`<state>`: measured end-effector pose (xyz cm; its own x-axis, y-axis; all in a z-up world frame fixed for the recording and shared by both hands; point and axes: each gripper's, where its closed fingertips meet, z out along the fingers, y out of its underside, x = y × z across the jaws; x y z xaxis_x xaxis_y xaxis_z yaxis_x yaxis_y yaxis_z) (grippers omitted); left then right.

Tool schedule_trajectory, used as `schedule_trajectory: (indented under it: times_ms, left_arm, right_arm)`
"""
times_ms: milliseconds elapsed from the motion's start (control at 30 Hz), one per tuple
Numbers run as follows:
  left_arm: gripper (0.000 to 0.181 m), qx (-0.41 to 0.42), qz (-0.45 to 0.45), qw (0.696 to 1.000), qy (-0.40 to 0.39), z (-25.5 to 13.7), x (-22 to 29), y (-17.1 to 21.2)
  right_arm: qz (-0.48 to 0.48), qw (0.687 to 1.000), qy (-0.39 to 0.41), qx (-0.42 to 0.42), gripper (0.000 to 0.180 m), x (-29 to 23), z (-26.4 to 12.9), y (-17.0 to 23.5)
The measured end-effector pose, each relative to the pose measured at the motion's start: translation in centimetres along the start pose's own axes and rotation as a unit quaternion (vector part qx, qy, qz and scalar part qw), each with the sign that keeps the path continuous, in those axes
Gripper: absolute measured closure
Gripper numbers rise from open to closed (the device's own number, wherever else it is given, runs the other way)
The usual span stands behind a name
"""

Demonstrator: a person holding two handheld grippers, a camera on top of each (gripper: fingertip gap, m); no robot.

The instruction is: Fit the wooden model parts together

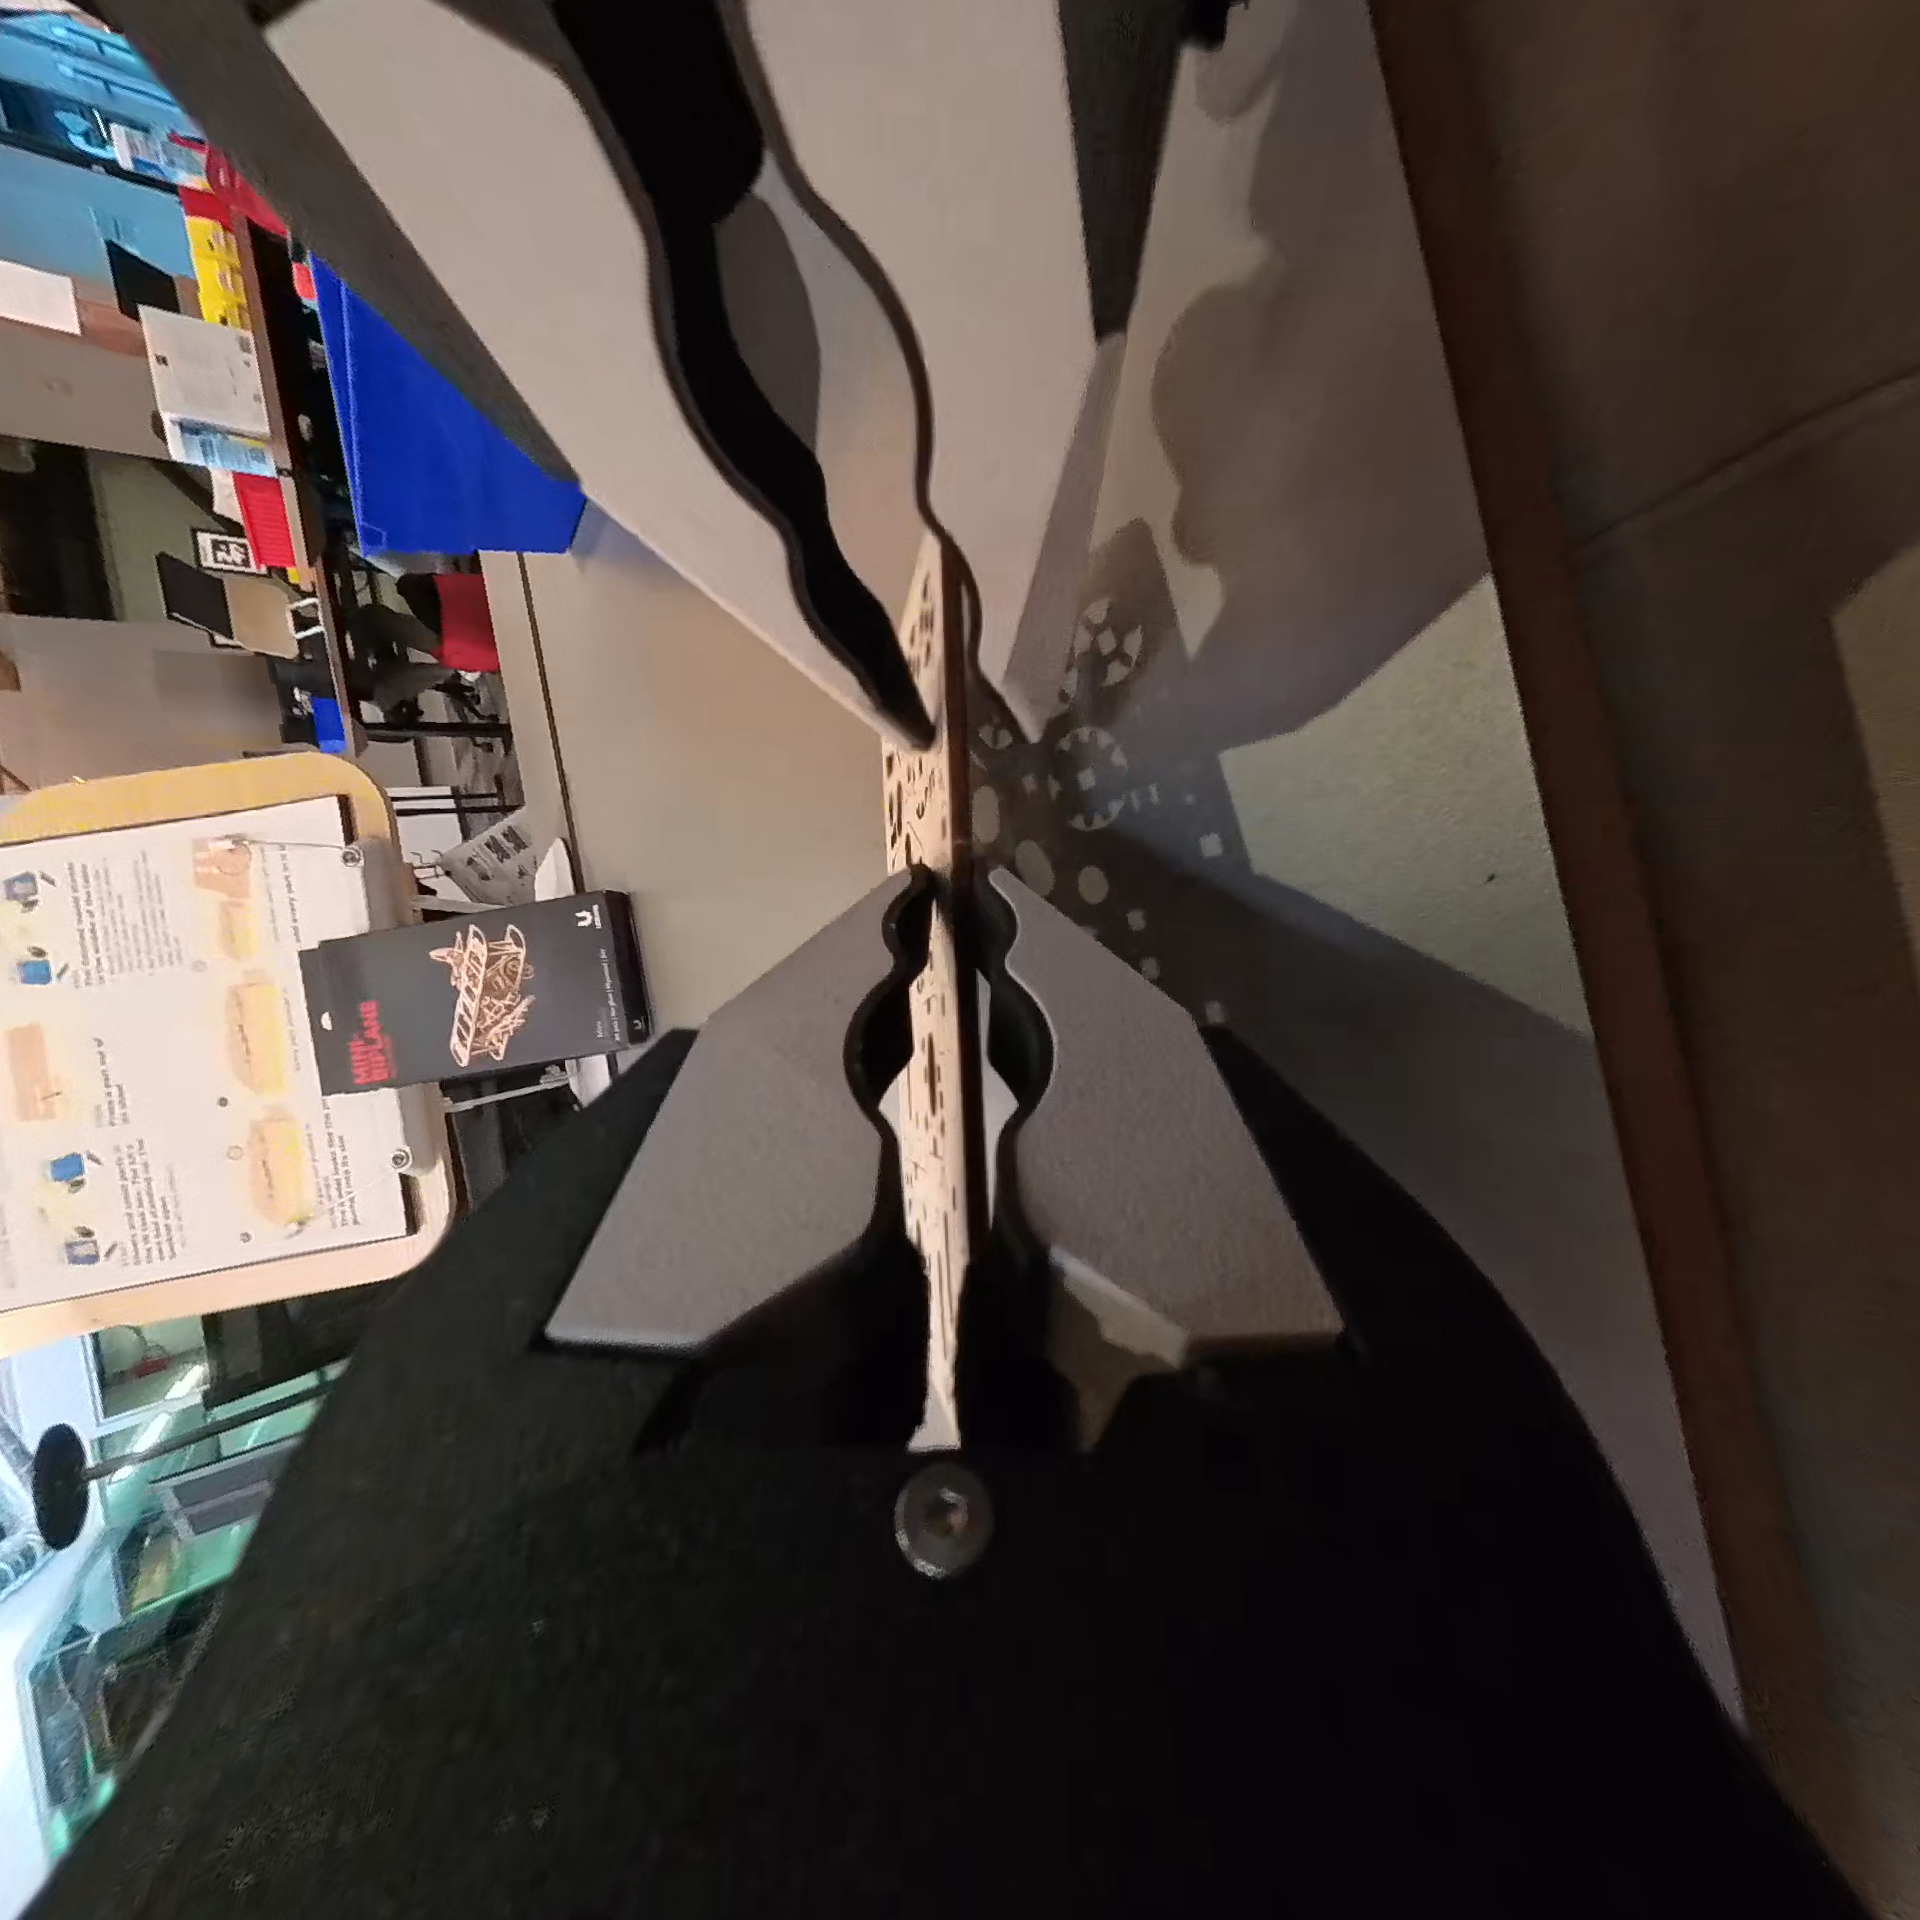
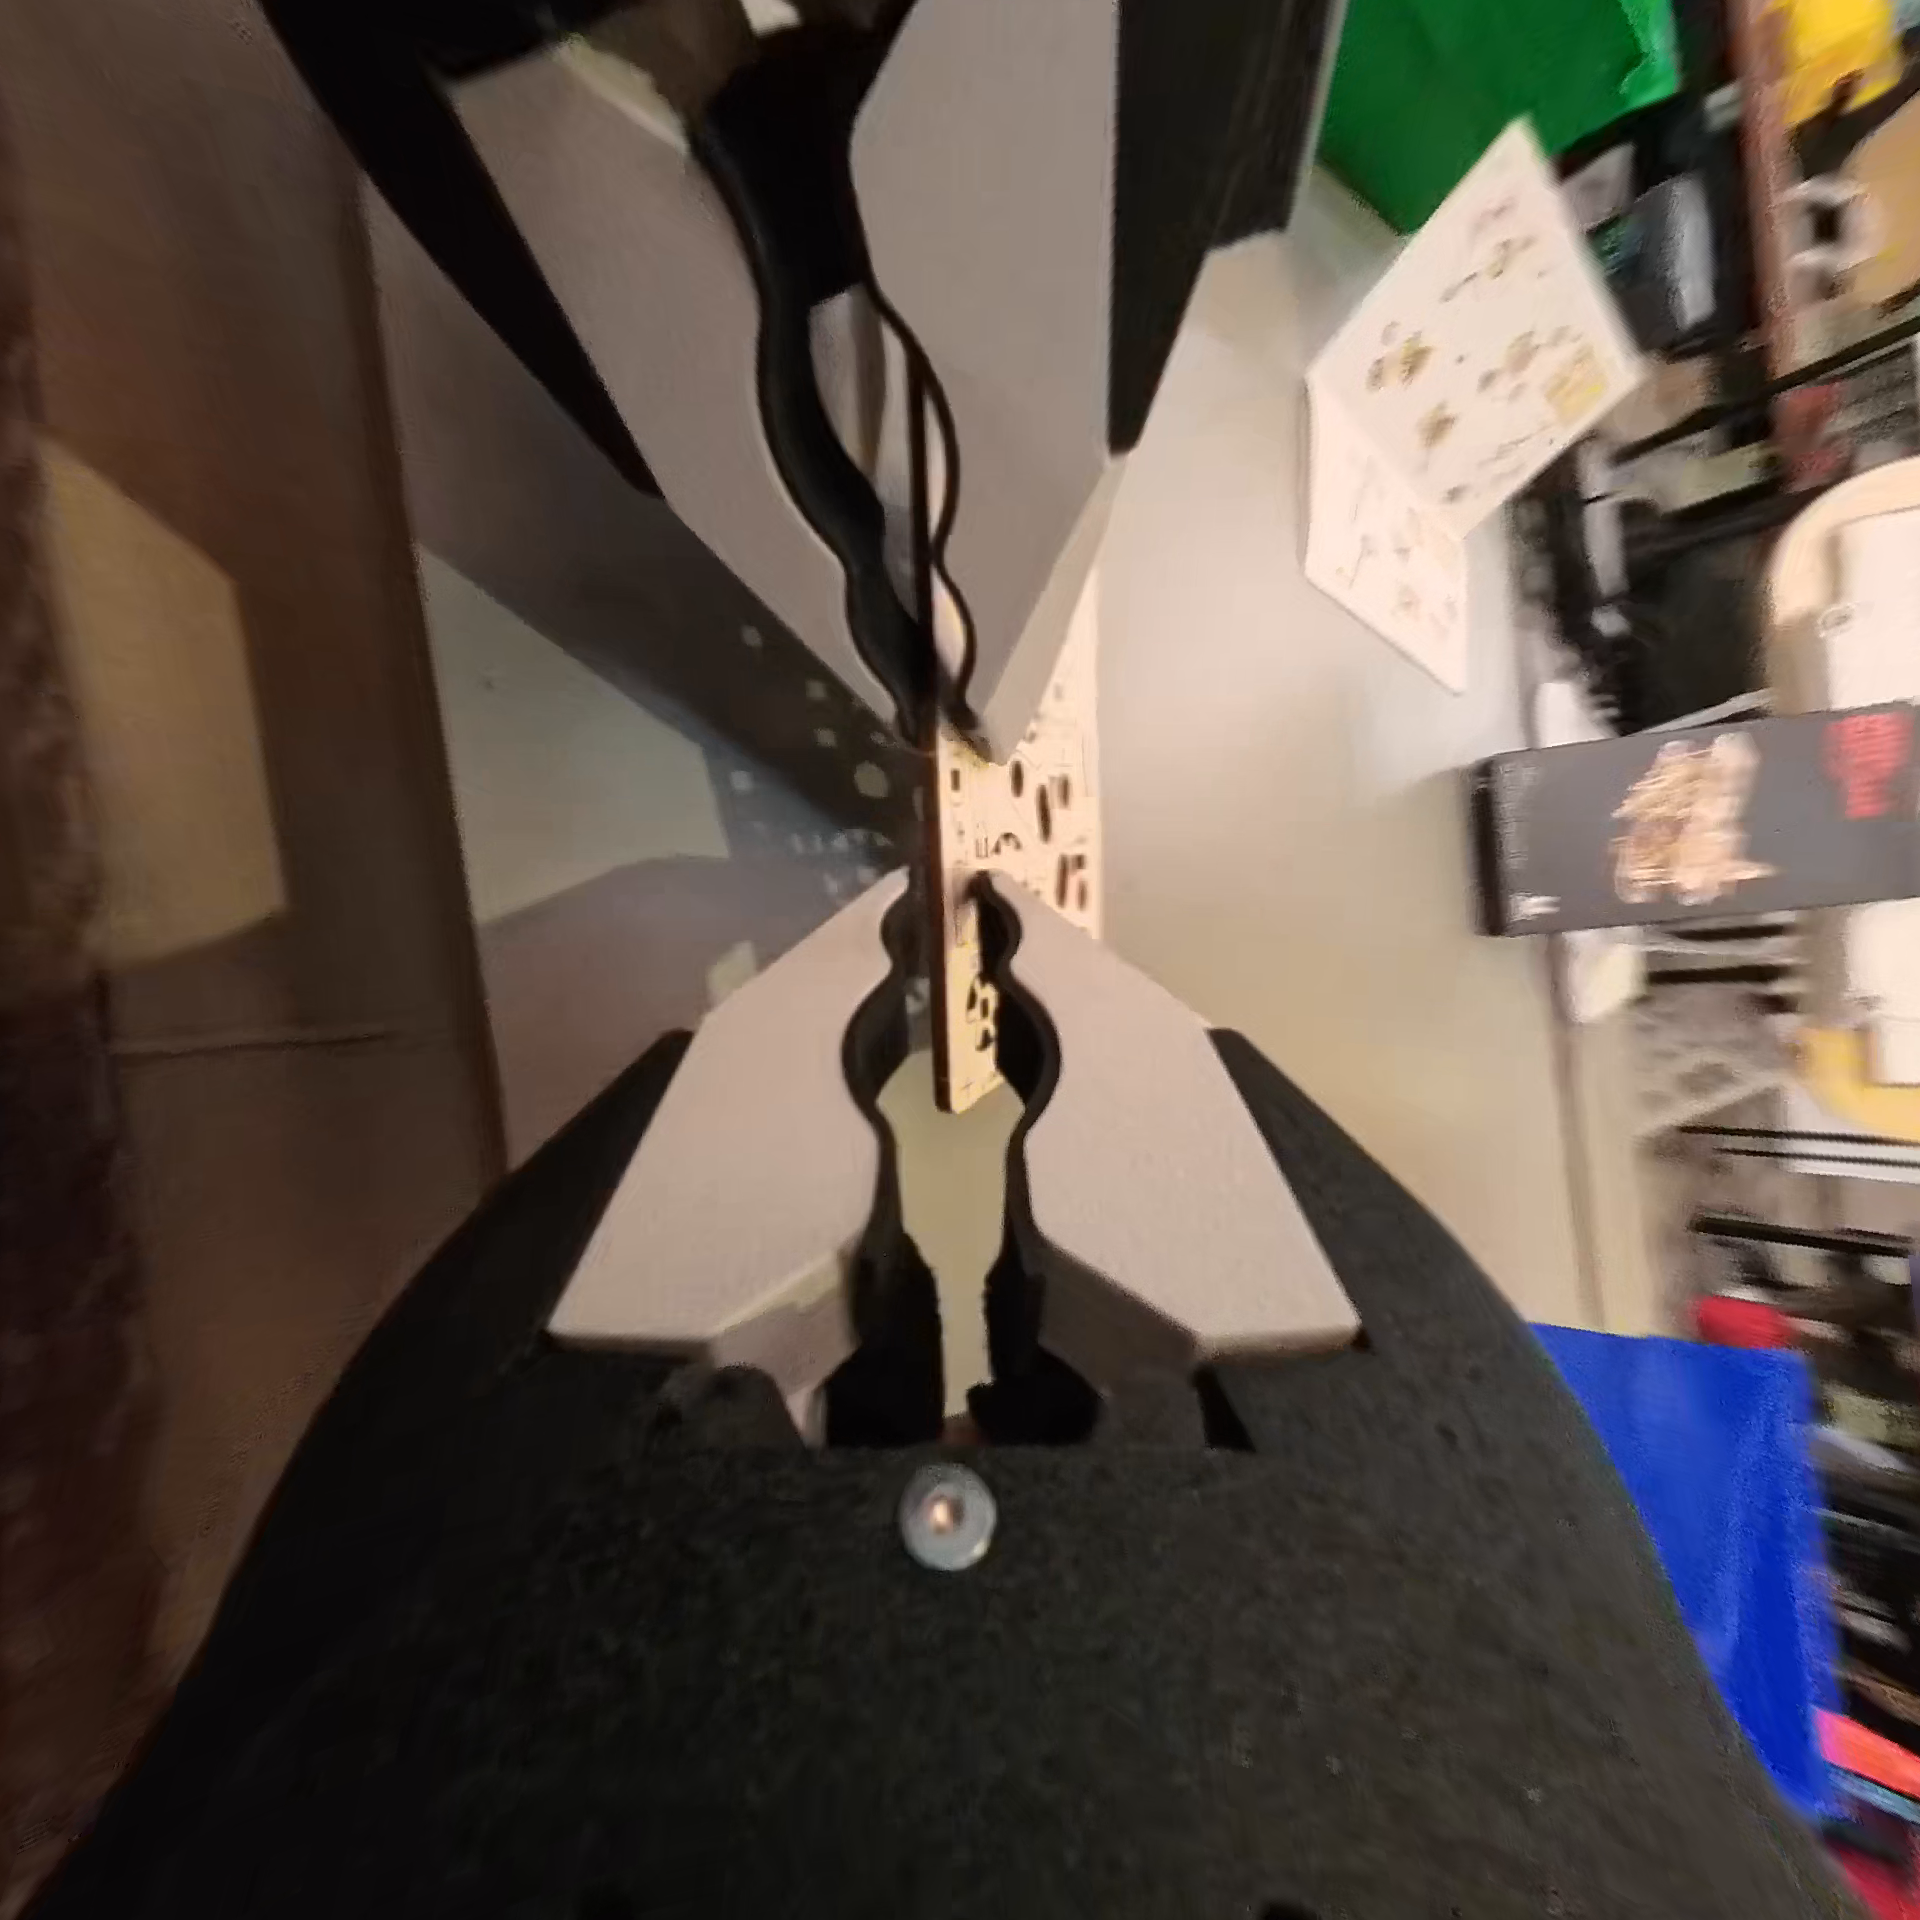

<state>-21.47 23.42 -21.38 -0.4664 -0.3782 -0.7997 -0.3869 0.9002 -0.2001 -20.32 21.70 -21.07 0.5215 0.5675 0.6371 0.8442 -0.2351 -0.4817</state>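
Note:
A thin laser-cut wooden sheet (image 1: pixel 940 1091) with punched-out shapes stands edge-on above the pale table (image 1: pixel 707 748). My left gripper (image 1: pixel 951 883) is shut on its near end. My right gripper (image 1: pixel 940 727) faces it from the top of the left wrist view, clamped on the far end. In the right wrist view my right gripper (image 2: pixel 951 883) is shut on the same sheet (image 2: pixel 961 997), and the left gripper (image 2: pixel 940 717) grips it from the opposite side. Both views are rolled sideways. The sheet casts a hole-patterned shadow (image 1: pixel 1101 779) on the table.
A black model-kit box (image 1: pixel 478 987) and a wooden board with an instruction page (image 1: pixel 197 1039) stand at the table's far side. A blue bin (image 1: pixel 436 436) sits nearby. The right wrist view shows the box (image 2: pixel 1683 821), a loose instruction sheet (image 2: pixel 1455 395) and the blue bin (image 2: pixel 1704 1538).

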Motion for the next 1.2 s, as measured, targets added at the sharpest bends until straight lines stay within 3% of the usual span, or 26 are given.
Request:
schedule_trajectory:
  times_ms: [67, 133, 267, 333, 400, 467, 533, 633, 667, 700, 767, 867, 933, 1067, 1200]
  left_arm:
    - [0.177, -0.006, -0.015, 1.000, -0.003, -0.1, -0.3, 0.2]
    - [0.171, 0.003, -0.042, 0.999, -0.017, -0.7, -1.3, 0.3]
    - [0.158, 0.030, -0.143, 0.987, -0.071, -3.1, -4.8, 1.3]
    - [0.150, 0.047, -0.229, 0.968, -0.090, -4.4, -6.6, 2.5]
    - [0.143, 0.080, -0.343, 0.931, -0.091, -5.3, -8.2, 3.6]
    - [0.136, 0.126, -0.469, 0.873, -0.041, -5.1, -8.7, 3.9]
    - [0.120, 0.173, -0.583, 0.792, 0.051, -4.3, -7.9, 3.3]
    - [0.119, 0.283, -0.708, 0.618, 0.191, -4.6, -7.9, 0.9]
    - [0.118, 0.313, -0.727, 0.569, 0.223, -4.9, -8.2, 0.3]
    - [0.122, 0.329, -0.733, 0.541, 0.247, -5.0, -8.2, -0.3]
    - [0.140, 0.339, -0.720, 0.542, 0.271, -5.2, -7.7, -1.4]
    - [0.165, 0.332, -0.709, 0.568, 0.255, -5.0, -7.5, -1.8]
    - [0.177, 0.340, -0.707, 0.560, 0.268, -5.3, -7.5, -2.1]
    - [0.180, 0.331, -0.701, 0.563, 0.285, -5.1, -6.7, -2.2]
    - [0.179, 0.334, -0.701, 0.555, 0.298, -5.2, -6.6, -2.4]
  right_arm:
    - [-0.027, 0.999, 0.038, 0.000, 0.173, 1.0, -0.2, -0.4]
    - [0.014, 0.999, 0.039, 0.002, 0.176, 2.1, -0.4, -0.2]
    - [0.188, 0.980, 0.045, 0.045, 0.177, 5.6, -1.5, 1.2]
    - [0.338, 0.934, 0.011, 0.113, 0.177, 7.4, -2.5, 1.0]
    - [0.480, 0.855, -0.049, 0.188, 0.177, 8.7, -3.3, 0.6]
    - [0.598, 0.745, -0.143, 0.261, 0.177, 9.1, -4.0, -0.4]
    - [0.657, 0.655, -0.200, 0.315, 0.177, 9.2, -4.5, -1.1]
    - [0.690, 0.571, -0.273, 0.350, 0.177, 8.4, -5.0, -2.4]
    - [0.696, 0.553, -0.287, 0.358, 0.177, 8.3, -5.0, -2.8]
    - [0.698, 0.538, -0.299, 0.365, 0.177, 8.2, -5.2, -3.2]
    - [0.694, 0.541, -0.299, 0.370, 0.177, 8.2, -5.2, -3.7]
    - [0.670, 0.583, -0.295, 0.353, 0.177, 7.5, -5.0, -4.1]
    - [0.660, 0.603, -0.288, 0.344, 0.176, 7.3, -4.9, -4.0]
    - [0.620, 0.670, -0.266, 0.311, 0.174, 6.6, -4.7, -3.6]
    - [0.596, 0.695, -0.262, 0.304, 0.175, 6.2, -5.0, -3.5]
